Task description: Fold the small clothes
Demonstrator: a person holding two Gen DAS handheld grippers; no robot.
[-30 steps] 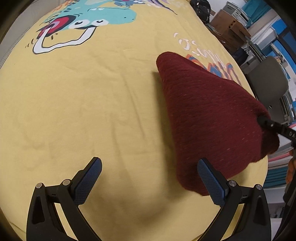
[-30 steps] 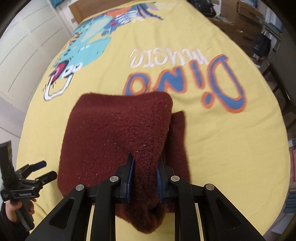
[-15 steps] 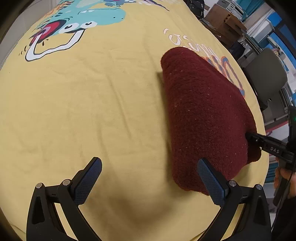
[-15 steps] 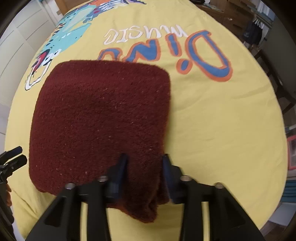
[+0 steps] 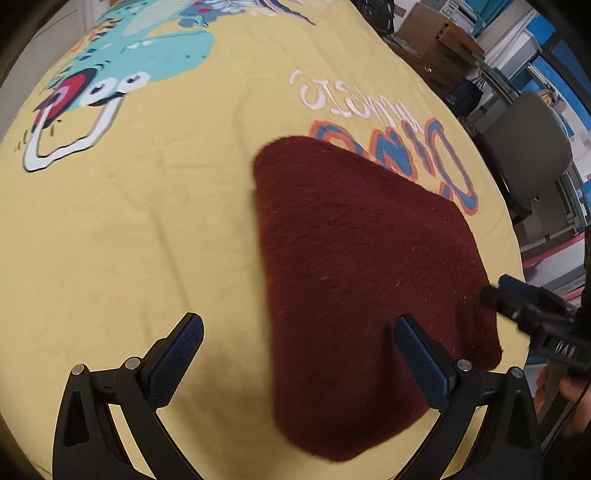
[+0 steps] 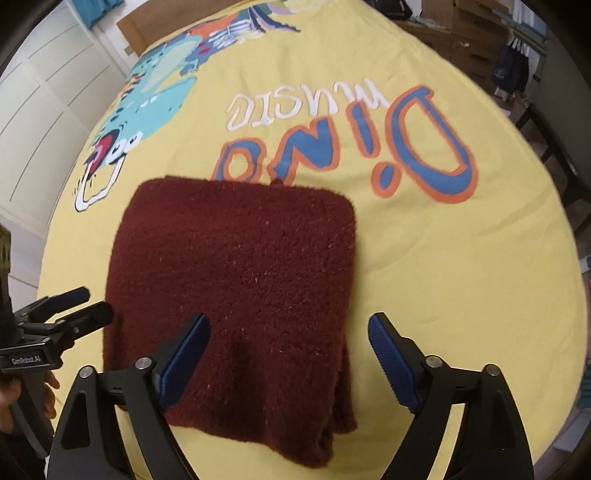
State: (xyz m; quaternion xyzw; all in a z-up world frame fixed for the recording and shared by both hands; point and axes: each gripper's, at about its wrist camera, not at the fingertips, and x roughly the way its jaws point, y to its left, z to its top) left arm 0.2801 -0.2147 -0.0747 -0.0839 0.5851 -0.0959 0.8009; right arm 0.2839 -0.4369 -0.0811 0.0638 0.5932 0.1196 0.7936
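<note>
Left fingers: the left gripper (image 5: 295,358) has its two blue-padded fingers (image 5: 177,354) spread wide, gripping nothing; one pad hangs over bare yellow cloth, the other over the near edge of the garment. In the right wrist view the same gripper (image 6: 86,306) shows at the left edge, its tips just beside the garment's left side.

Right fingers: the right gripper (image 6: 288,358) is also spread wide, and nothing sits between the pads (image 6: 186,358); the garment's near part lies under the gap between them. In the left wrist view the gripper (image 5: 495,295) appears blurred at the right edge, its tip at the garment's right side; whether it touches is unclear.

Garment: a dark red fuzzy garment (image 6: 236,280) lies folded into a rough rectangle, flat on the sheet, layered edges showing at its near right corner. Seen also from the left gripper's side (image 5: 362,280).

Sheet: a yellow sheet (image 6: 461,277) covers the surface, printed with a teal dinosaur (image 6: 155,88) beyond the garment to the left, and blue-and-orange lettering (image 6: 369,147) whose near edge the garment's far edge partly covers.

Surroundings: cardboard boxes (image 5: 432,33) and a grey chair (image 5: 524,147) stand beyond the sheet's right side; white panelled doors (image 6: 40,99) stand on the left.
</note>
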